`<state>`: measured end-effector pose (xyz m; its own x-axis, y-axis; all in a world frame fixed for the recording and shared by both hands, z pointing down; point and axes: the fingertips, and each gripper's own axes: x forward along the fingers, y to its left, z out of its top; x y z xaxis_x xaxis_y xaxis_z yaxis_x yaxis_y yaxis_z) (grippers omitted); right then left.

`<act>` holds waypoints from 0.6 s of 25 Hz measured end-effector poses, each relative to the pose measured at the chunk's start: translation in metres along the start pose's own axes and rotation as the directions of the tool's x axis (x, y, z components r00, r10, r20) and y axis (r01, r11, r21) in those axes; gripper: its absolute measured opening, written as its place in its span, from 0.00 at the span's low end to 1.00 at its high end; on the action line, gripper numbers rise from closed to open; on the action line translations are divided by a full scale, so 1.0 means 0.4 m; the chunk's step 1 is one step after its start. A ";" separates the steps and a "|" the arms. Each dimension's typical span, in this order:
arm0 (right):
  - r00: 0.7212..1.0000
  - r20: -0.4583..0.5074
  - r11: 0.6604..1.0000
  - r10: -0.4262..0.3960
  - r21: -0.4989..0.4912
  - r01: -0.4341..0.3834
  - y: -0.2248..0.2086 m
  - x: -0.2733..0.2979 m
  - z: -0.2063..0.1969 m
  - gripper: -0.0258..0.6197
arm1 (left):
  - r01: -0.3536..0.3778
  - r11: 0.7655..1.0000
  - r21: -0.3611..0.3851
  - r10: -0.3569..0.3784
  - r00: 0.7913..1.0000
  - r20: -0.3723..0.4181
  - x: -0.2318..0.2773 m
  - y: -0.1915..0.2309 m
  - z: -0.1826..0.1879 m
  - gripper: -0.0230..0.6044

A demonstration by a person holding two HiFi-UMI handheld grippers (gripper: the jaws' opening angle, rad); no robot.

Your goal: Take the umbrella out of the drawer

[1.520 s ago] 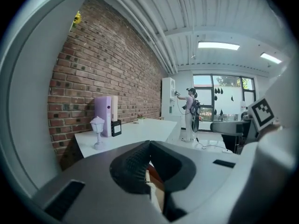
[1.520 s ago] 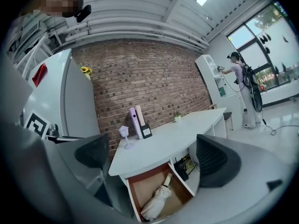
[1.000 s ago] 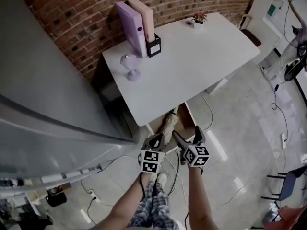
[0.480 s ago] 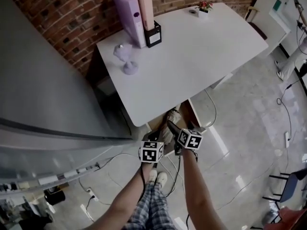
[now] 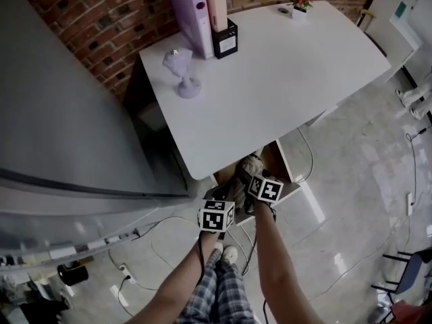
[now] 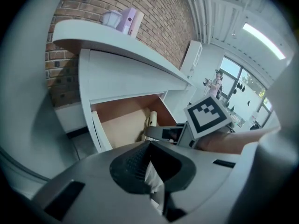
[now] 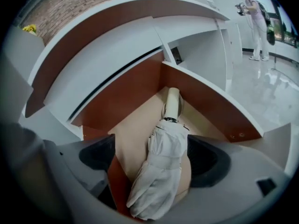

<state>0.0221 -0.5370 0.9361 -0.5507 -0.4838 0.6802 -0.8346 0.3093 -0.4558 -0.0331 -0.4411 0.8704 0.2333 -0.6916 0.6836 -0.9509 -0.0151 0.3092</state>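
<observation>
Umbrella (image 7: 161, 171) lies in open drawer (image 7: 210, 101), right hand-held gripper (image 7: 154, 160) now down over it, jaws apart astride it, left hand-held gripper (image 6: 149, 167) closed nearby, so grasp looks next.

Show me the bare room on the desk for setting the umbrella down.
The desk is bare everywhere in front of the lavender lamp, the binders and the potted plant. Only its back-left corner, around lamp and binders, is crowded.

A white table (image 5: 283, 79) stands against a brick wall (image 5: 101, 25) on a glossy grey floor (image 5: 358, 201).
</observation>
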 end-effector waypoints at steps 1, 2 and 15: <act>1.000 -0.013 1.000 -0.012 0.005 0.012 -0.007 0.013 -0.011 0.81 | 0.000 1.000 -0.004 0.000 1.000 -0.002 0.004 0.003 -0.005 0.08; 1.000 -0.021 1.000 -0.022 0.012 0.022 -0.014 0.025 -0.022 0.81 | 0.000 1.000 -0.009 0.000 1.000 -0.003 0.007 0.006 -0.011 0.08; 0.985 -0.140 0.991 -0.100 0.069 0.111 -0.065 0.146 -0.139 0.73 | 0.006 1.000 -0.024 -0.005 0.999 0.037 0.040 0.044 -0.019 0.08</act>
<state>0.0111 -0.5280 1.0197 -0.4603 -0.3929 0.7961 -0.8877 0.1968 -0.4162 -0.0446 -0.4467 0.8917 0.2303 -0.7175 0.6574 -0.9444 -0.0019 0.3287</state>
